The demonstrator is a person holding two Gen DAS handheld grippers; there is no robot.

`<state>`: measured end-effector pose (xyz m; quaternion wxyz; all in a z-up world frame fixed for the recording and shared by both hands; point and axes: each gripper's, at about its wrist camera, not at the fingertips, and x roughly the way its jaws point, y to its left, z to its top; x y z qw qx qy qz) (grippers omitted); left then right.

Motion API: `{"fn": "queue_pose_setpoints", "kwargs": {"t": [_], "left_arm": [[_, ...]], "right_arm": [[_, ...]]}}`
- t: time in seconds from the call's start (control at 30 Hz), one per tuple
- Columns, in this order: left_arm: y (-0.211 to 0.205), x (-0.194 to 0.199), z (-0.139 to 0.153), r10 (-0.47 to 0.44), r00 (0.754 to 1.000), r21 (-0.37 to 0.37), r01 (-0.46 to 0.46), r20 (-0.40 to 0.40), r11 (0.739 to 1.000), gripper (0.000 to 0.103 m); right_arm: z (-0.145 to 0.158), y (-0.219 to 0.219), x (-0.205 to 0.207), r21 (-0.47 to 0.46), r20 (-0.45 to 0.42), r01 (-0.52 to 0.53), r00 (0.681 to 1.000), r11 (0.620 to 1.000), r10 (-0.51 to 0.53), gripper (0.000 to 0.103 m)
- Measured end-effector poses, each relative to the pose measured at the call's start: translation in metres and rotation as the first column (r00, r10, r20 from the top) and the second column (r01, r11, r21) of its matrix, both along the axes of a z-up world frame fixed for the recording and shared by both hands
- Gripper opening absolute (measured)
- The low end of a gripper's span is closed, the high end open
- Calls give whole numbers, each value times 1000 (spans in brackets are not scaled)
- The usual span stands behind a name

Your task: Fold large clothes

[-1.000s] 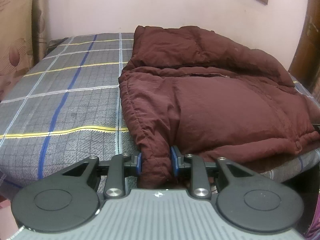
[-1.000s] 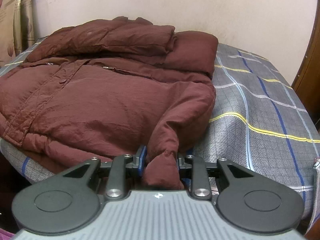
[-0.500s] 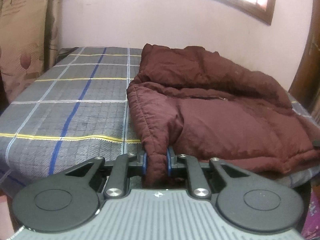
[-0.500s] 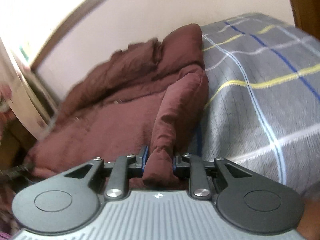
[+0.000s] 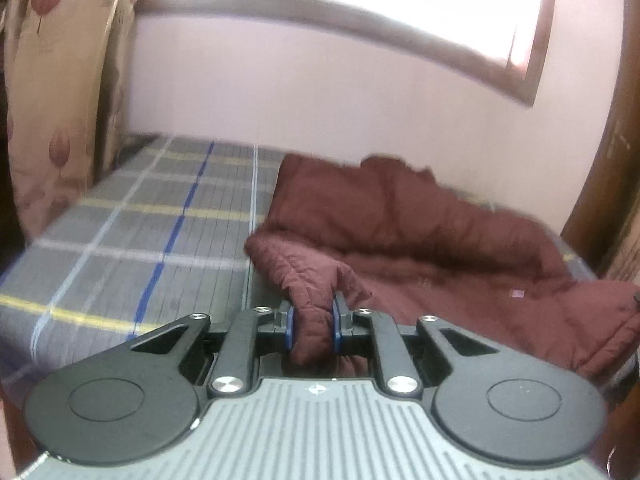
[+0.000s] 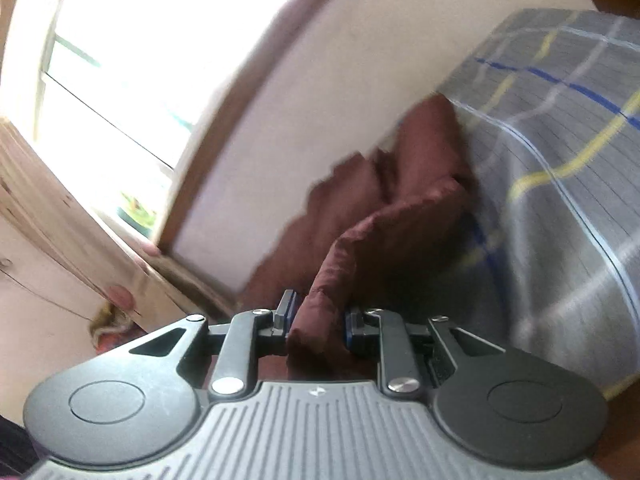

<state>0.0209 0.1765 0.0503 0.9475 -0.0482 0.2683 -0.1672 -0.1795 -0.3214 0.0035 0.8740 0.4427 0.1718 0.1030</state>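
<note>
Both grippers, L (image 5: pixel 313 328) & R (image 6: pixel 317 326), clamp maroon jacket (image 5: pixel 420 248) sleeves

The maroon puffer jacket (image 5: pixel 420 240) is matt, quilted cloth, finely crinkled. Under it the bedsheet (image 5: pixel 132 240) is flat woven cloth in grey check. Above the bedsheet, the window frame (image 5: pixel 400 36) looks like dull brown wood, the curtain (image 5: pixel 52 80) printed fabric, the wall (image 5: pixel 280 92) smooth matt paint.

Black left gripper (image 5: pixel 313 328), ribbed grey body, silver screws, blue-edged jaws
</note>
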Motion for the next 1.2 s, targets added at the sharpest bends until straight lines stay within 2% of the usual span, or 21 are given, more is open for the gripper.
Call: {"fn": "queue_pose_setpoints", "kwargs": {"t": [0.23,0.33,0.53,0.73,0.83,0.87,0.9,0.93,0.97,1.03,1.07,1.13,1.2], "left_arm": [[-16,41,30,42,995,10,-43,96,999,18],[-21,68,39,68,990,21,-71,125,997,19],[-34,140,46,122,982,17,-126,147,992,20],[-61,208,26,158,982,83,-168,108,982,27],[-67,230,12,177,980,102,-186,88,977,36],[-69,233,9,195,975,115,-207,110,971,52],[-71,231,8,213,966,133,-233,148,963,75],[-73,228,8,230,953,149,-261,197,954,87],[-73,223,8,238,942,152,-278,236,949,103],[-71,210,10,214,931,140,-264,294,954,103],[-71,205,12,195,932,149,-249,304,957,103],[-71,196,14,186,936,148,-238,299,960,101],[-68,187,18,157,948,92,-188,276,978,93]], "right_arm": [[38,-20,44,-31,89,15,996,999,-13,22],[50,-38,74,-19,96,42,995,999,-40,22],[45,-76,144,-4,21,130,991,991,-130,22],[4,-104,210,42,-120,222,969,974,-215,23],[-20,-112,237,58,-180,263,952,963,-249,25],[-28,-114,244,53,-192,281,944,958,-266,26],[-34,-116,249,53,-194,298,939,953,-283,29],[-40,-119,251,71,-186,315,936,946,-297,42],[-45,-121,251,108,-174,327,936,939,-306,60],[-48,-125,241,196,-124,345,937,918,-326,75],[-45,-125,234,203,-99,359,933,911,-345,76],[-27,-121,219,127,-52,385,923,914,-382,76],[-2,-107,204,12,22,389,921,921,-389,76]]}}
